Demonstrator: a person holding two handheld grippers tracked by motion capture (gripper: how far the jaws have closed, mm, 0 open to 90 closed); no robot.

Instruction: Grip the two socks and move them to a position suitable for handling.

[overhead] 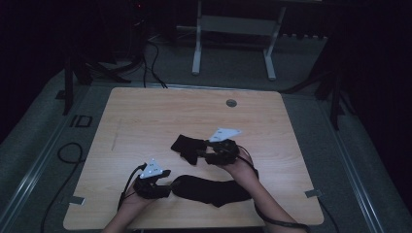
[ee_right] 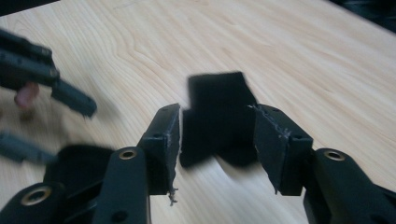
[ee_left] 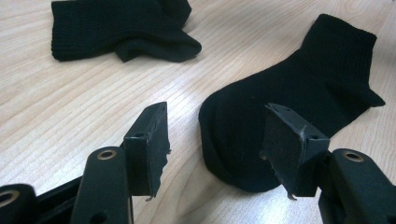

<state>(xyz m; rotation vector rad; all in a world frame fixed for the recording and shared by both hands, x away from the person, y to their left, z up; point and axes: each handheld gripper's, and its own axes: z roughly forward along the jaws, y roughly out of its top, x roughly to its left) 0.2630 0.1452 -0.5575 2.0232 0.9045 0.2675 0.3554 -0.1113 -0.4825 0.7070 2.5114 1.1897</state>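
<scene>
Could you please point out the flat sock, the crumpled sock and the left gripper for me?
flat sock [ee_left: 289, 98], left gripper view, on its foot.
crumpled sock [ee_left: 116, 28], left gripper view, on its ribbed middle.
left gripper [ee_left: 212, 149], left gripper view, midway between its fingertips.

Dim and underexposed from above, black beyond the table [overhead: 145, 111]; brighter, even light up close, soft shadows under sharp jaws; motion blur in the right gripper view.

Flat sock [overhead: 211, 190] near table [overhead: 145, 116] front edge — crumpled sock [overhead: 187, 147] behind it, apart.
</scene>
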